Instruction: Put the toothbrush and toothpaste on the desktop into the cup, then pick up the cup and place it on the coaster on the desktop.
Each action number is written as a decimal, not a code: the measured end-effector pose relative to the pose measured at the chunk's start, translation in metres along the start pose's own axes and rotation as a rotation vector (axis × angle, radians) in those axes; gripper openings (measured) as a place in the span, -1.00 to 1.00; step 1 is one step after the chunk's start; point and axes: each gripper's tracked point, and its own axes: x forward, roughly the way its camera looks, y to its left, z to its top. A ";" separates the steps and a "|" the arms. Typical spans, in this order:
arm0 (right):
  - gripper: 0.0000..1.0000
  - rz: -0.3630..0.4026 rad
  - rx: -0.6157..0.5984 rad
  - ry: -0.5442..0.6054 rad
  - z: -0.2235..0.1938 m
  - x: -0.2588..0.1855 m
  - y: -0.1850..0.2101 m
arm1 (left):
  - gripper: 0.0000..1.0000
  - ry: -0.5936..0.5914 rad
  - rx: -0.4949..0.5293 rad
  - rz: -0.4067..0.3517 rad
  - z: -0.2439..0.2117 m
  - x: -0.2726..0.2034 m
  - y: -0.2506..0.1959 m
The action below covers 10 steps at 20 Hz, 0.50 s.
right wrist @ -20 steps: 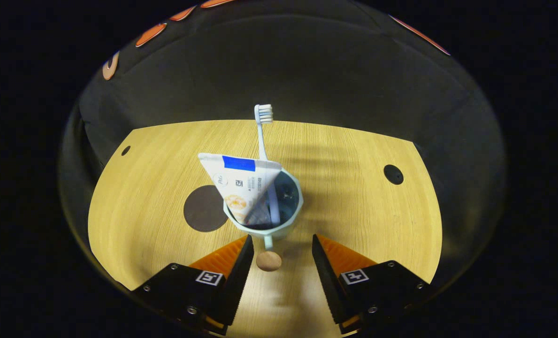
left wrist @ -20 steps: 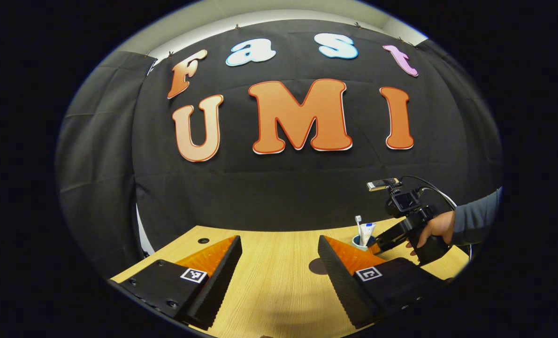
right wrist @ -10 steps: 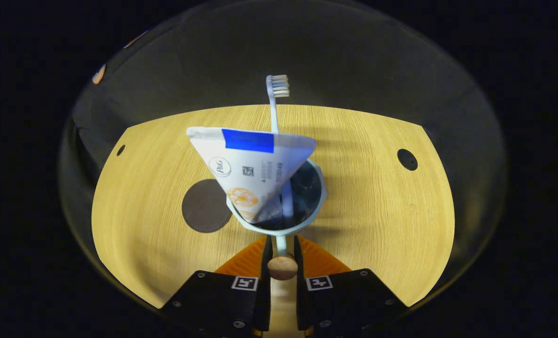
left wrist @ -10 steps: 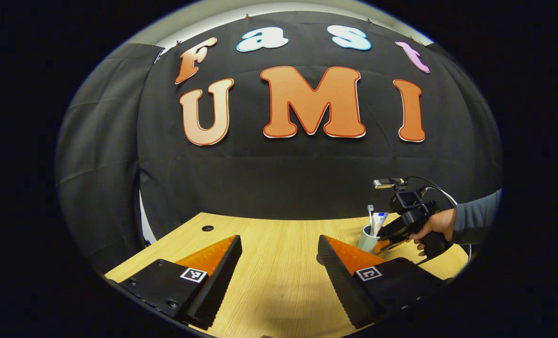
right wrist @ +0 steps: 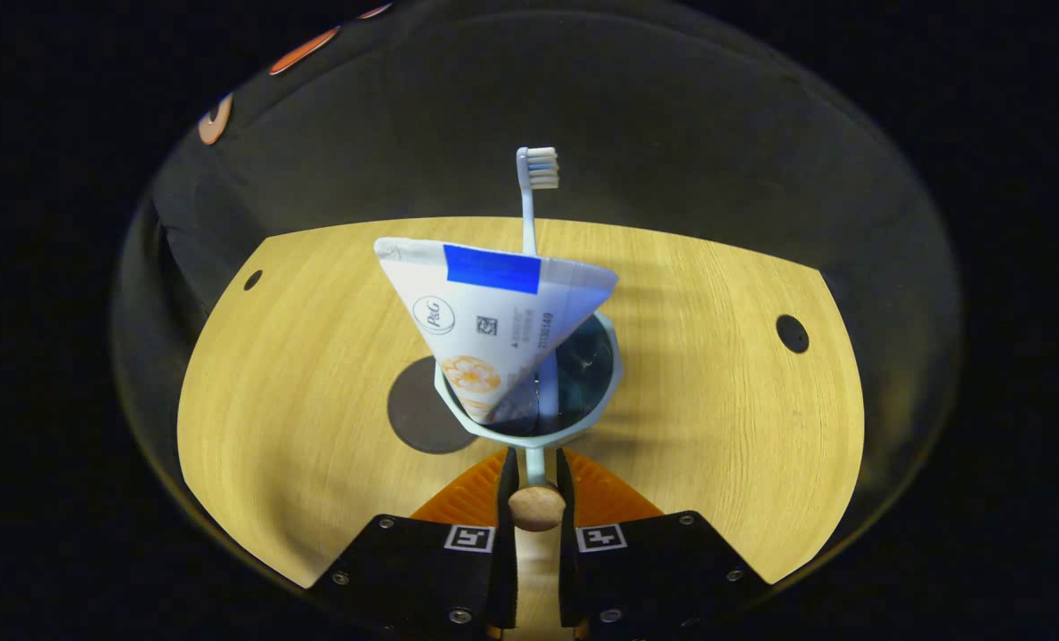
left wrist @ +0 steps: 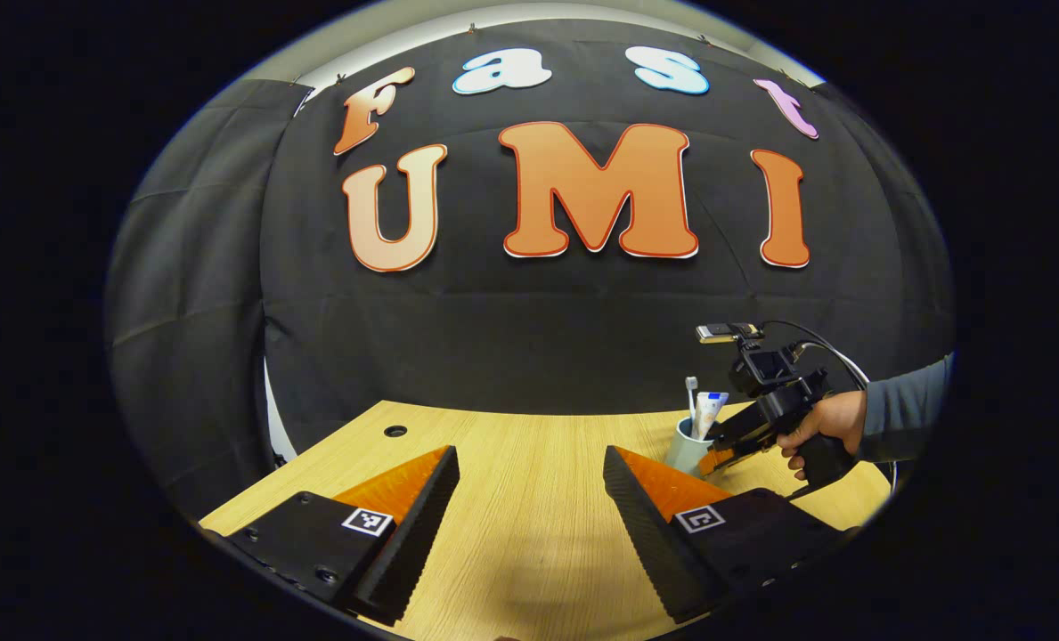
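Since a second ago the right gripper (right wrist: 536, 463) has closed from wide apart onto the cup's handle (right wrist: 536, 469), and the cup (right wrist: 529, 427) has shifted toward the coaster (right wrist: 415, 418), whose dark disc now lies partly hidden behind the cup's left side; both fingers are clamped on the thin handle, with its round wooden knob just behind the fingertips; the toothpaste (right wrist: 493, 329) stands in the cup straight ahead of this gripper, crimped end up, with a blue band across the top, a small round logo, a square code and a line of tiny print too small to read; the toothbrush (right wrist: 533, 214) stands behind it, bristles up; in the left gripper view the left gripper (left wrist: 529, 499) hangs over the surface (left wrist: 520, 552) with its fingers wide apart, holding nothing; far ahead to its right a hand (left wrist: 827, 423) holds the right gripper at the cup (left wrist: 685, 450).
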 end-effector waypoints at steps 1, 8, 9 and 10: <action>-0.63 0.013 -0.009 0.001 -0.001 0.001 0.000 | 0.97 0.002 -0.003 0.004 -0.001 0.000 0.002; -0.63 0.055 -0.059 0.027 0.002 -0.001 -0.001 | 0.98 0.026 -0.024 0.048 -0.013 -0.004 0.031; -0.63 0.059 -0.067 0.033 0.002 0.000 -0.001 | 0.98 0.029 -0.025 0.054 -0.014 -0.004 0.036; -0.63 0.057 -0.074 0.043 0.000 -0.002 -0.003 | 0.98 0.033 -0.025 0.060 -0.016 -0.003 0.041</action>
